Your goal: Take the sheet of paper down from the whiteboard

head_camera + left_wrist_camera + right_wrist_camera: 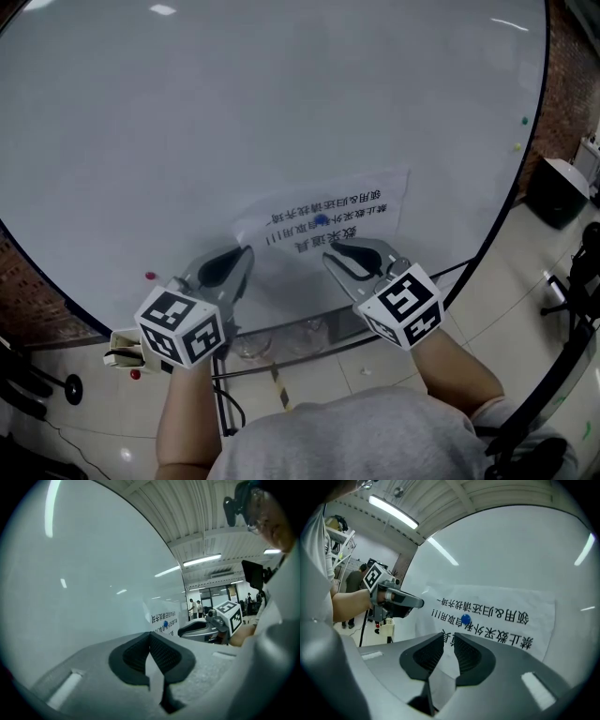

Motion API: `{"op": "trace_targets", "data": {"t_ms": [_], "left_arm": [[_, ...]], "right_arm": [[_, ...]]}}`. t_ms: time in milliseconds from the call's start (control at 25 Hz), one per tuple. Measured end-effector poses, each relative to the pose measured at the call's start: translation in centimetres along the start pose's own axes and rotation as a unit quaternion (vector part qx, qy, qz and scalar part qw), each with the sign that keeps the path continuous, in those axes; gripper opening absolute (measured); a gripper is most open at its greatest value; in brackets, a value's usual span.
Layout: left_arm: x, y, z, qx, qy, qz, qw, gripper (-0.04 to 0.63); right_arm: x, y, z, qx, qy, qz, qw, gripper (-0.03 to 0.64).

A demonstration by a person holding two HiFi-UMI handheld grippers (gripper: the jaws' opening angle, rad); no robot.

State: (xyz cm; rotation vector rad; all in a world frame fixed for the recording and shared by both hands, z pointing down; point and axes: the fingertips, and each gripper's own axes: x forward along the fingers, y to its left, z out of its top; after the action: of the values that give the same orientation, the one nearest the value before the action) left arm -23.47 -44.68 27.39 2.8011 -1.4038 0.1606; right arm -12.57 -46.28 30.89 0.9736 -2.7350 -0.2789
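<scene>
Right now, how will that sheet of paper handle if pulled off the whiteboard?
Probably floppy and light: the sheet of paper looks thin. One visible blue magnet pins it, so it may pivot or tear.

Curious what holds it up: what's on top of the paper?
A blue magnet sits on the paper, among the print. What lies under the magnet is covered.

Left tongs [150, 636] are pinched together, dark ribbed pads meeting right at the tips, close up to a big glossy white whiteboard [84, 597]. Just past the tips there's a white paper sheet with black printed characters [164, 617], stuck flat on the board under a small round blue magnet [165, 625]. Can't tell if the sheet's edge is caught. The right tongs [183, 632] sit just beside the sheet.
</scene>
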Motion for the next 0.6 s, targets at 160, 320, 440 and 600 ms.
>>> {"op": "trace_targets", "data": {"t_ms": [160, 320, 440, 600], "left_arm": [[0.0, -0.2, 0.0, -0.002, 0.001, -0.005, 1.0000, 0.002], [-0.1, -0.3, -0.1, -0.006, 0.002, -0.012, 0.9999, 0.002], [0.0, -0.2, -0.2, -0.007, 0.003, -0.013, 0.9999, 0.003], [0.2, 0.0, -0.4, -0.011, 0.003, -0.020, 0.9997, 0.002]], "right_arm": [[0.4, -1.4, 2.4, -0.073, -0.022, -0.065, 0.995, 0.069], [1.4, -2.0, 3.5, -0.120, -0.028, -0.110, 0.986, 0.080], [2.0, -2.2, 3.5, -0.151, -0.017, -0.131, 0.980, 0.086], [2.7, -2.7, 2.9, -0.190, 0.004, -0.162, 0.968, 0.084]]}}
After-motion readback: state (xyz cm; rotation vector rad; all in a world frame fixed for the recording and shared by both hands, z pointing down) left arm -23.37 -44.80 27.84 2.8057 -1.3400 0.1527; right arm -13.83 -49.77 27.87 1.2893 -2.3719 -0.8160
